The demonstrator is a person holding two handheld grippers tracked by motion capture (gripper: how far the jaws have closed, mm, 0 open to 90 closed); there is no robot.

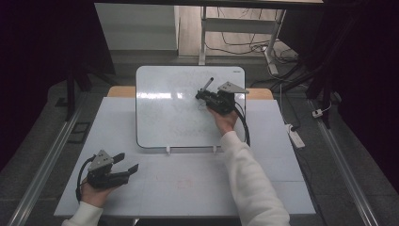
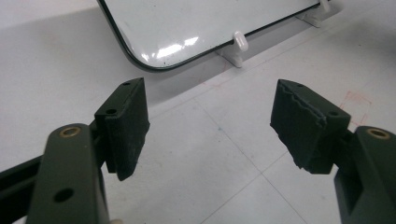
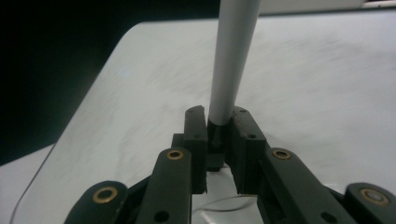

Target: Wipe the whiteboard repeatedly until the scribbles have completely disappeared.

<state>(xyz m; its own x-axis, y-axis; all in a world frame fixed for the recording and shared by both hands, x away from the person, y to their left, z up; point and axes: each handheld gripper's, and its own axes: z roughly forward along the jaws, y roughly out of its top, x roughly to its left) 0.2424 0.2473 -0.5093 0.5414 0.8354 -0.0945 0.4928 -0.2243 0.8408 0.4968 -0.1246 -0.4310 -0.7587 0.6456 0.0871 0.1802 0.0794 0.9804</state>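
We have right gripper (image 1: 203, 95) clamped tight on marker (image 3: 232, 60) near its lower end; barrel sticks up and away past jaws, over whiteboard (image 1: 160, 117); tip hidden below pads, can't tell if it touches board; left gripper (image 2: 210, 126) idle on table (image 1: 197, 188), jaws wide apart, nothing between, board's near corner just ahead of it. Risks, our guess: low grip lets marker pivot under writing pressure; propped board may slide on its feet, since left gripper isn't bracing it.

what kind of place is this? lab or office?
Probably a lab recording bay: dark curtains around a white table, handheld black two-jaw grippers with trailing cables, and a white tabletop whiteboard as the prop.
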